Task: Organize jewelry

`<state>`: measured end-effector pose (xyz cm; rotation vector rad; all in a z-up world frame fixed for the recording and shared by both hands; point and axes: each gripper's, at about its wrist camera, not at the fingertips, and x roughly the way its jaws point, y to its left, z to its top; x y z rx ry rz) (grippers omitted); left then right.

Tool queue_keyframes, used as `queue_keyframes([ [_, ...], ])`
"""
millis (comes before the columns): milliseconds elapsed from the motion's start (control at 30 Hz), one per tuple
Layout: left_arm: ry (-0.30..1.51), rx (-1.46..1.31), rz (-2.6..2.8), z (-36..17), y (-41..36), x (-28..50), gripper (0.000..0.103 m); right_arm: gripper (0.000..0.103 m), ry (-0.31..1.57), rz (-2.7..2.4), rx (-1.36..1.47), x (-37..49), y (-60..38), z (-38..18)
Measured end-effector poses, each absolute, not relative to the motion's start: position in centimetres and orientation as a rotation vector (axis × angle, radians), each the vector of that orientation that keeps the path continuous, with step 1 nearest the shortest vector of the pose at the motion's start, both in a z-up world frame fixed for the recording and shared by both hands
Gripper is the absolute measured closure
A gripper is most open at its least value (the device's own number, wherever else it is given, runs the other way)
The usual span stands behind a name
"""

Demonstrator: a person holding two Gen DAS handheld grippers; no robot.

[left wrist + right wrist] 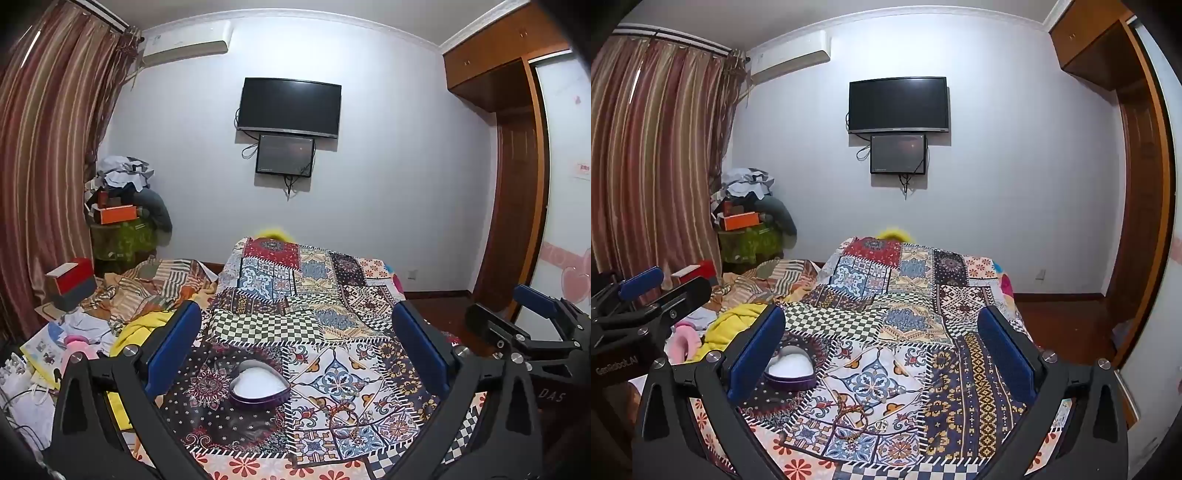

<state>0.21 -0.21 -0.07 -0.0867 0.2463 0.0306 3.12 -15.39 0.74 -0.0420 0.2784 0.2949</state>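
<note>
right claw (pixel 532 314) body, left wrist view: white letters "DAS" | left claw (pixel 646 291) body, right wrist view: white "GenRobot.AI", partly blurred | wall sign (pixel 583 170) by door: red print, too small to read

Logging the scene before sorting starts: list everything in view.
Heart-shaped box: one, purple, white inside, open on quilt.
Jewelry: small tangle, brownish, right of box; count unclear.
Patchwork quilt: one, multicoloured, covering bed.
Television: one, black, on wall.
Small screen: one, black, under television.
Air conditioner: one, white, high on wall.
Curtain: striped brown, left.
Wardrobe: wooden, right.
Left tool: black, blue pads, open.
Right tool: same, open.
</note>
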Motion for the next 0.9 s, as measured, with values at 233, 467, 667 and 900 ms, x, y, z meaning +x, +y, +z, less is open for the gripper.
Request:
queue_keyframes([
  [233, 0.257, -0.106, 0.038, -0.3, 0.4, 0.5, 0.000, 0.000, 0.284, 0.296, -0.043, 3.3, -15.5, -0.1],
  [467, 0.256, -0.114, 0.044, -0.1, 0.6, 0.5, 0.000, 0.000, 0.293, 0.299, -0.049, 3.4, -14.9, -0.2],
  [667, 0.261, -0.116, 0.049, 0.0, 0.6, 0.8, 0.000, 0.000, 0.300, 0.302, -0.050, 3.5, -14.9, -0.2],
  [900, 0.259, -0.119, 0.049, -0.4, 0.7, 0.7, 0.000, 0.000, 0.303, 0.304, -0.050, 3.4, -14.9, 0.0],
])
